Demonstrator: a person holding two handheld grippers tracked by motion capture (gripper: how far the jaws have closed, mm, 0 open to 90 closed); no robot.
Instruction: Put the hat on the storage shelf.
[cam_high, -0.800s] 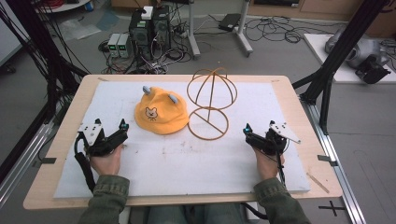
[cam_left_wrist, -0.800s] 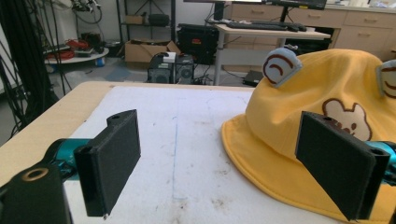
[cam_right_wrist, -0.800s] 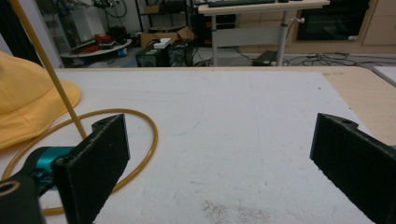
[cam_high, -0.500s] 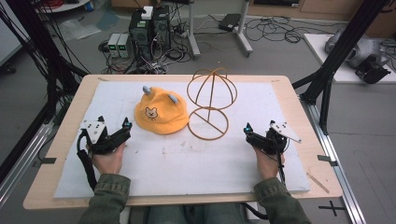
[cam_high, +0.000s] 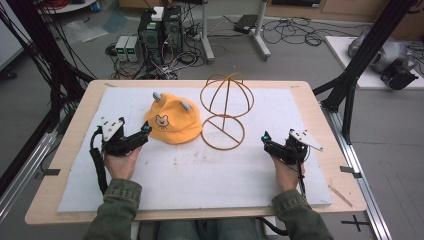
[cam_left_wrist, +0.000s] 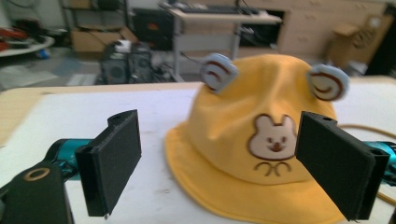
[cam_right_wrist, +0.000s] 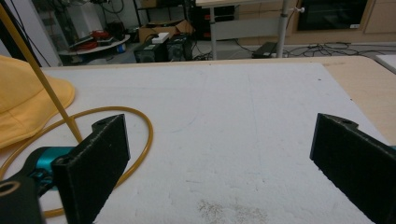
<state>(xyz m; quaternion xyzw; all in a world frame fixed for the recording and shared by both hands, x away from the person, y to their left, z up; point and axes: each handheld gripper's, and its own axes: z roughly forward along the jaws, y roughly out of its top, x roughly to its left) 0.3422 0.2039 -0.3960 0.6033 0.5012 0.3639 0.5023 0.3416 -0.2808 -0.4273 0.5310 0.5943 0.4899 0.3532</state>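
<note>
My left hand-held gripper (cam_high: 146, 130) sits at 9 o'clock on the counter (cam_high: 65, 165), jaws wide apart, holding nothing; its tips are just short of the yellow hat (cam_high: 172, 121). Hat lies brim-down at 11 o'clock, left of the wire hat stand (cam_high: 226, 111), not yet on it. My judgement: grasp, lift and placement all remain. My right hand-held gripper (cam_high: 265, 139) at 3 o'clock, spread wide, empty.

The left gripper view shows the hat's bear patch (cam_left_wrist: 273, 137) and ears; the right gripper view shows the stand's base ring (cam_right_wrist: 144, 122).
</note>
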